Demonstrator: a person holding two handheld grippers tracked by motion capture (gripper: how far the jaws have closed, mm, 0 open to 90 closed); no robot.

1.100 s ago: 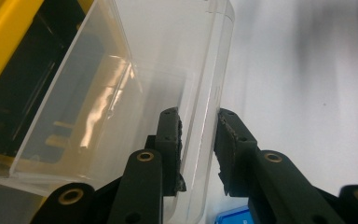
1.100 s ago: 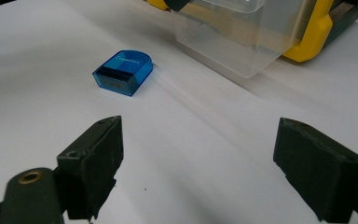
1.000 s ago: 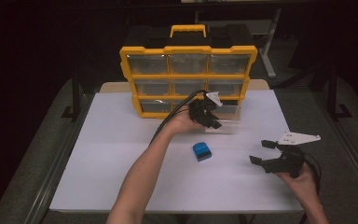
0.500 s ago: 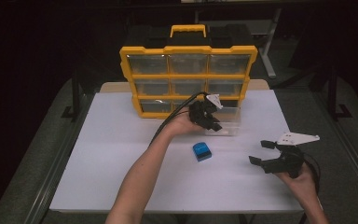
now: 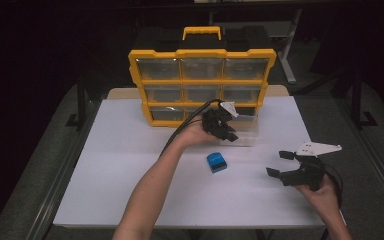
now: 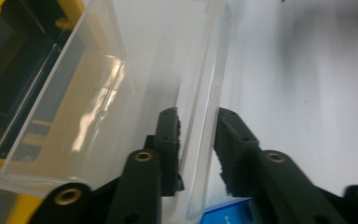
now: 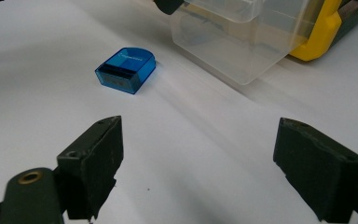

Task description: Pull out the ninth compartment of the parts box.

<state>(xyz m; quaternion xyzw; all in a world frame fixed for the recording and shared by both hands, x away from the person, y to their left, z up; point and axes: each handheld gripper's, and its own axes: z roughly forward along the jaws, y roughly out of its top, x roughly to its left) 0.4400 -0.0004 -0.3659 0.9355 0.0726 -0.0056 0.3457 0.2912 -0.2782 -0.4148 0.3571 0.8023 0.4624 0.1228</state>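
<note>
A clear plastic drawer [image 5: 246, 131] [image 6: 98, 93] [image 7: 242, 42] stands pulled out on the table, in front of the bottom right slot of a yellow organiser [image 5: 200, 85]. My left gripper [image 5: 228, 134] [image 6: 198, 116] straddles the drawer's front wall, one jaw inside and one outside. Its jaws have just been opening, and a slight gap shows beside the wall. A small blue box [image 5: 216, 162] [image 7: 127, 69] lies on the white table between the hands. My right gripper [image 5: 278, 163] [image 7: 198, 154] hovers wide open at the right, with nothing between its fingers.
The organiser's other clear drawers sit closed in their yellow frame [image 7: 324, 28]. The white tabletop [image 5: 130, 150] spreads to the left and front of the blue box. Dark floor and table legs surround the table.
</note>
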